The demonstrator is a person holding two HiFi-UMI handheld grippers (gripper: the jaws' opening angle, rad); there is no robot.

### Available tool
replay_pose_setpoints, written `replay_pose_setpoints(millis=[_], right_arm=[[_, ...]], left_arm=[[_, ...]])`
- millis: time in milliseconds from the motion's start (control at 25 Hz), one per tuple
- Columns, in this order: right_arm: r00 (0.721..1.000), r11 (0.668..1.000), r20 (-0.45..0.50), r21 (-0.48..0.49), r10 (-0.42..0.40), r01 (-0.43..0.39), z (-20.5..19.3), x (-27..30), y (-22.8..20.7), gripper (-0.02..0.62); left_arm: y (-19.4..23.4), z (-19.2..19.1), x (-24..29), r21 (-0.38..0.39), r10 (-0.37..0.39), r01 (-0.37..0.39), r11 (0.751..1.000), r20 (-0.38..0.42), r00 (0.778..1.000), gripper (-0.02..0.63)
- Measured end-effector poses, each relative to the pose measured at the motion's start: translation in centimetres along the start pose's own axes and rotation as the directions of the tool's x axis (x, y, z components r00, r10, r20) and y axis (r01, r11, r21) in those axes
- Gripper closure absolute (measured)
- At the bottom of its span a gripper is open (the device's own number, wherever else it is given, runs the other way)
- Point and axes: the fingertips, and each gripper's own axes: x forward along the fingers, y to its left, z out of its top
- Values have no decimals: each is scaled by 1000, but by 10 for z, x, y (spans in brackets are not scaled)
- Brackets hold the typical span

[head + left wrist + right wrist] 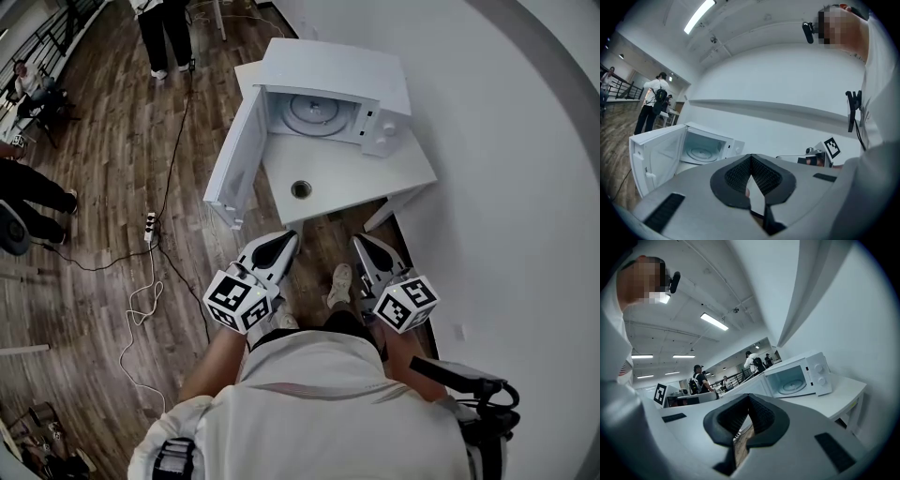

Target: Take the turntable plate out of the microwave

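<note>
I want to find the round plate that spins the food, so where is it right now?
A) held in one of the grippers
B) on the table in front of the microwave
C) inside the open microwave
C: the turntable plate lies flat inside the microwave, whose door stands wide open. The left gripper and right gripper are shut and hold nothing.

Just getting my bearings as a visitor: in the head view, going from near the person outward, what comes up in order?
Left tongs and right tongs side by side → table → round hole in its top → turntable plate inside the open microwave.
</note>
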Motion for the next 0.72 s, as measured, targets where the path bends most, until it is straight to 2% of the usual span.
replay_pose_setpoints(millis=[360, 720], right_arm=[[995, 996, -20, 10, 94, -93, 33, 57, -18, 592], [985, 986, -53, 51, 163, -161, 69, 107, -55, 592]], left_arm=[[32, 34, 22, -11, 83, -83, 997, 24, 996, 595], [61, 69, 66, -39, 168, -167, 985, 38, 985, 595]])
